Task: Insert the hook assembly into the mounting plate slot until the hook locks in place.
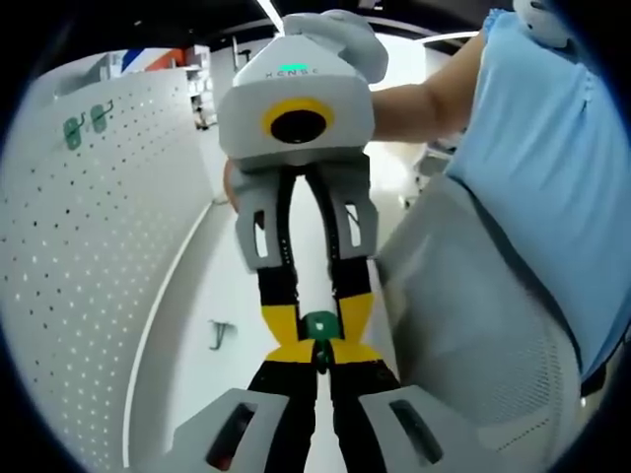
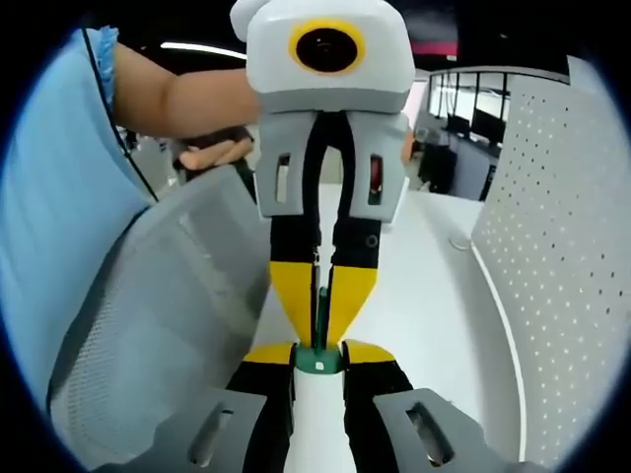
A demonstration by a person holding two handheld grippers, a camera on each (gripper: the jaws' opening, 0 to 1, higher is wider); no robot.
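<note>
A long white tabletop (image 1: 251, 296) runs through a bright, office-like room, and a white perforated pegboard panel (image 1: 89, 276) stands along one side of it. Two small green hook pieces (image 1: 85, 123) are already mounted high on that panel. A small dark metal hook (image 1: 220, 335) lies loose on the tabletop near the foot of the pegboard. A grey mesh chair back (image 2: 168, 315) stands at the other side, next to a person in a light blue shirt (image 1: 552, 168).

The two claws meet tip to tip over the tabletop, facing each other. In the left gripper view, the left claw (image 1: 320, 360) rises from the bottom with its black jaws drawn almost together, pinching the small green plastic hook assembly (image 1: 319, 327) between their tips. The right claw (image 1: 317, 335) comes down from above, its yellow-tipped jaws closed in on the same green piece from the opposite end.

In the right gripper view the right claw rises from the bottom, gripping the green piece at its base, with the piece's thin green stem running up between the left claw's yellow tips. A hand (image 2: 212, 153) holds the left claw's body.
</note>
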